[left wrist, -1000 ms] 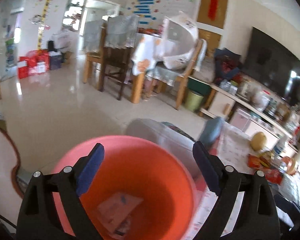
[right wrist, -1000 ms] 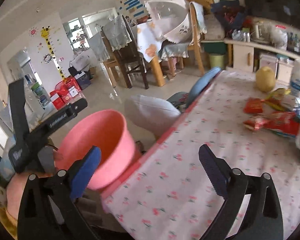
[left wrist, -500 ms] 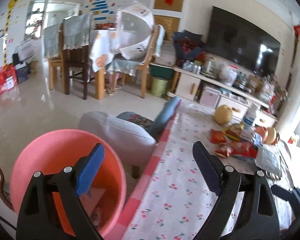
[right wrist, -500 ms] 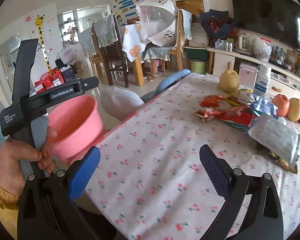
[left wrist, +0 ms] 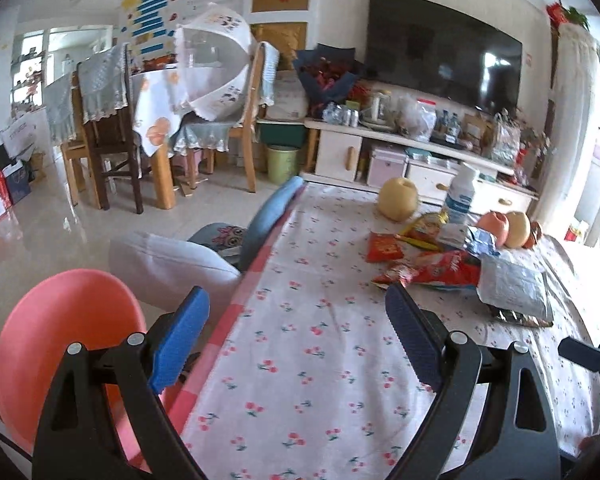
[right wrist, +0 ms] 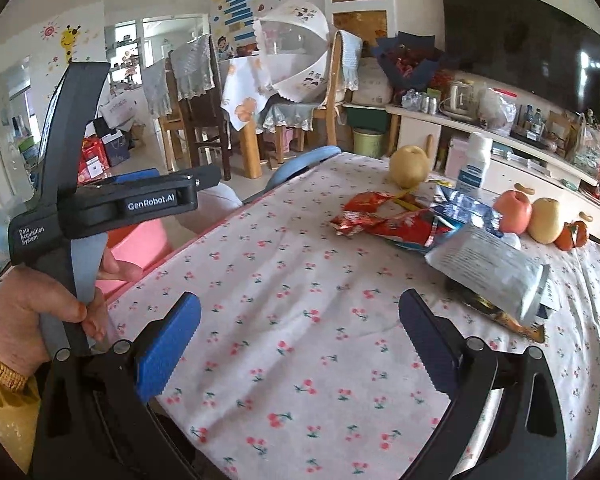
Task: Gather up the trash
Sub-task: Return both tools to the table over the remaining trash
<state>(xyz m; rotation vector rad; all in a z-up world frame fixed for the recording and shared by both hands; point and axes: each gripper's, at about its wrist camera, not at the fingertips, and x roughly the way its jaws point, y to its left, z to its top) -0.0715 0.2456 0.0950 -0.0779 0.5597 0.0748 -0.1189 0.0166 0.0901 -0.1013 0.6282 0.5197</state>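
— What are your tongs doing?

— My left tongs are spread wide with nothing between the blue pads, only the cherry-print cloth of the table below them. My right tongs are spread wide too, also with nothing in them, over the same cloth. In the right view I see the left tool's black body, gripped by a hand.

— Where is the trash?

— Ahead of both tongs, well apart from them, toward the far right part of the table. Nearest is a silver bag, lying on top of a darker wrapper. Just beyond it lies a red bag, crumpled, with a smaller red wrapper and a blue foil piece beside it.

— Anything else up there?

— Behind the wrappers stands a white bottle, upright, and a pale pear left of it. To the right sit an apple, another pear and something orange.

— And the bin?

— The pink bin is off the table's left edge, low, beside my left tongs. Its inside is hidden from me here.
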